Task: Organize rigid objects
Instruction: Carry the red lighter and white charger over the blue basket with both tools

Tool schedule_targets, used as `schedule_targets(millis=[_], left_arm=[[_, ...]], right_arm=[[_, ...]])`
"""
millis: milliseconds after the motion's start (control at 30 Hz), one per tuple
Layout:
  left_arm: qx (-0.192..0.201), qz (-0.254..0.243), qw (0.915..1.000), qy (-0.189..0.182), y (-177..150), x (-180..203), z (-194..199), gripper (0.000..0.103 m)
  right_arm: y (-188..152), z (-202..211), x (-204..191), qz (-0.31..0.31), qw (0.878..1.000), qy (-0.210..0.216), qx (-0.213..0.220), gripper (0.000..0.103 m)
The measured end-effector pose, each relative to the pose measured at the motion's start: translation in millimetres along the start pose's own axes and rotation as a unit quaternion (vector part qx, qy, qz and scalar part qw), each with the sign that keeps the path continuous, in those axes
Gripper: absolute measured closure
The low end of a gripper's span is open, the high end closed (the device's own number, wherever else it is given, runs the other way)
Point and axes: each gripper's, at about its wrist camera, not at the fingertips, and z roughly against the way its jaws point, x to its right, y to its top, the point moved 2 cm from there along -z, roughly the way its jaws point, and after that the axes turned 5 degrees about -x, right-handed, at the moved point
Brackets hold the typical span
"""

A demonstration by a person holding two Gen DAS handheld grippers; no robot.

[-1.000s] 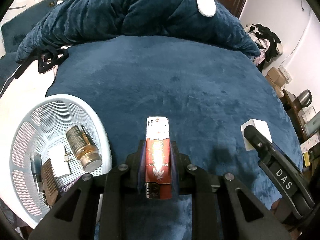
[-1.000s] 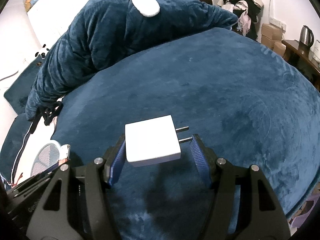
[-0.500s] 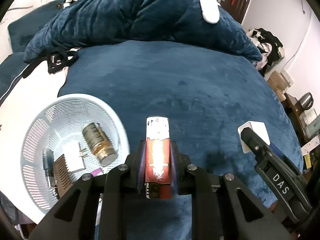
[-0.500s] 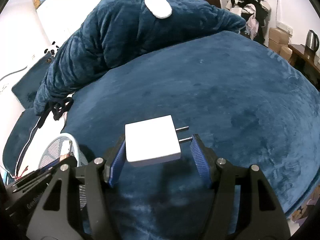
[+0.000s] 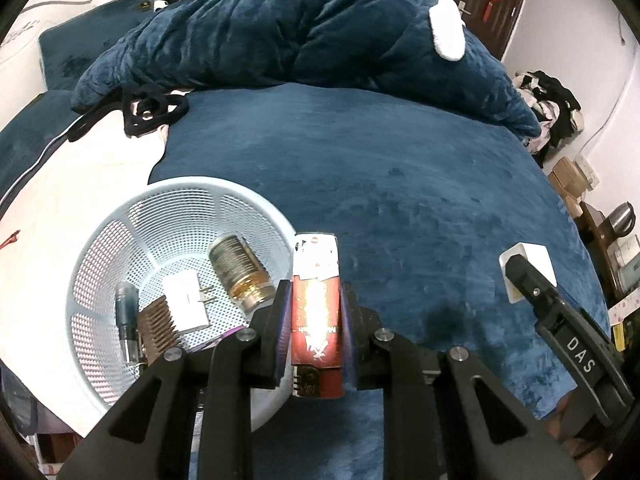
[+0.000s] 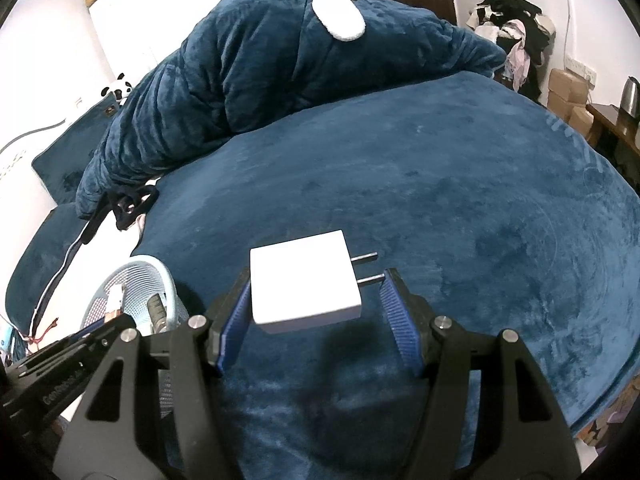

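Observation:
My left gripper [image 5: 314, 294] is shut on a red lighter [image 5: 316, 320] with a white top, held upright just right of the rim of a pale blue mesh basket [image 5: 132, 208]. In the basket lie a metal can [image 5: 240, 276], a white plug [image 5: 186, 300], a brown comb [image 5: 158, 324] and a pen [image 5: 126, 320]. My right gripper [image 6: 316, 280] is shut on a white charger [image 6: 300, 280], lifted above the blue blanket [image 6: 440, 184]; its prongs [image 6: 366, 268] point at the right pad. The basket [image 6: 140, 268] shows at lower left in the right wrist view.
A bunched blue quilt [image 5: 280, 28] lies across the back of the bed. A black strap [image 5: 148, 108] rests on the white sheet left of the blanket. Boxes [image 6: 568, 92], a clothes pile [image 6: 512, 28] and a kettle [image 6: 630, 96] stand beyond the bed's right edge.
Both grippers have shifted left toward the basket, which now sits nearer the middle of the left wrist view and shows more in the right wrist view. Both grips are unchanged.

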Motion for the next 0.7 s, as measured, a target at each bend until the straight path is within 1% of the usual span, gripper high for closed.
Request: schedule_targets(millis=[700], left_arm=[[0.004,0.045,0.9989,0.014,-6.5,-53.3,5.2,0.081]], right_arm=[[-9.1,-1.6,-37.5,0.045,0.999,0.002,-0.004,0.039]])
